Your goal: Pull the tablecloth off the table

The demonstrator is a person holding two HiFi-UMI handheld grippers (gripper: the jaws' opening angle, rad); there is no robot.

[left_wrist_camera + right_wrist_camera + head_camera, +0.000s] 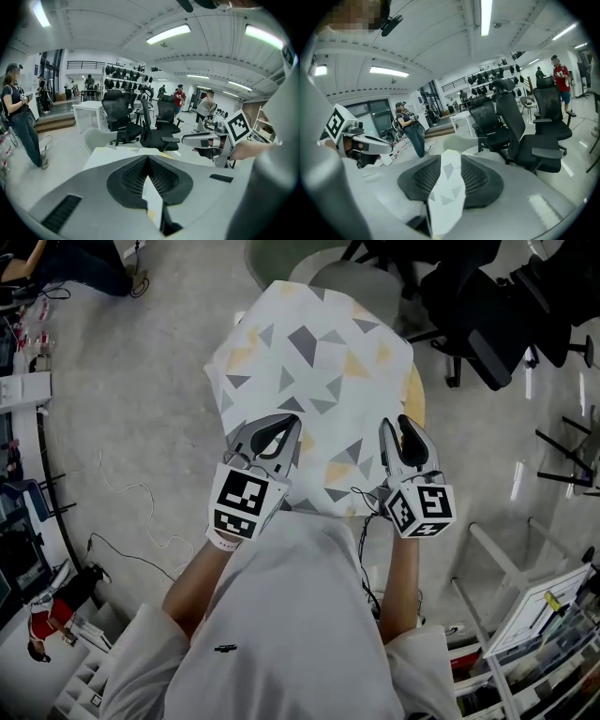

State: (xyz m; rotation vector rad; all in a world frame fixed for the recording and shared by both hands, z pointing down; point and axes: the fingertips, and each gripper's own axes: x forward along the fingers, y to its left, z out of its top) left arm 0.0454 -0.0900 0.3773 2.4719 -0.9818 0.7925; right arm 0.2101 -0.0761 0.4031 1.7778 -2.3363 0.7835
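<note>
Chairs crowd the far side of the scene: black office chairs [487, 306] stand beyond and to the right of the right hand-held gripper [401, 432], and a pale chair [356, 277] sits straight ahead of both hand-held grippers, just past the far edge of the surface [415, 395]. Loose cables [141, 493] trail over the floor [141, 381] to the left of the left hand-held gripper [281, 427], and wire shelving [544, 634] stands behind and to the right of the right one. Nothing lies between the hand-held grippers and the cloth.

The tablecloth [309, 381] is white with scattered grey and yellow triangles. It lies spread over the round surface, whose wooden rim shows only at the right. Its near edge reaches both hand-held grippers. Its long axis runs straight away from them toward the pale chair, with the far end narrowing to a blunt corner.

The left hand-held gripper is fully closed, pinching a fold of the cloth's near edge. The right one stands partly apart, with the cloth edge lying loosely between its pads [417, 180].
</note>
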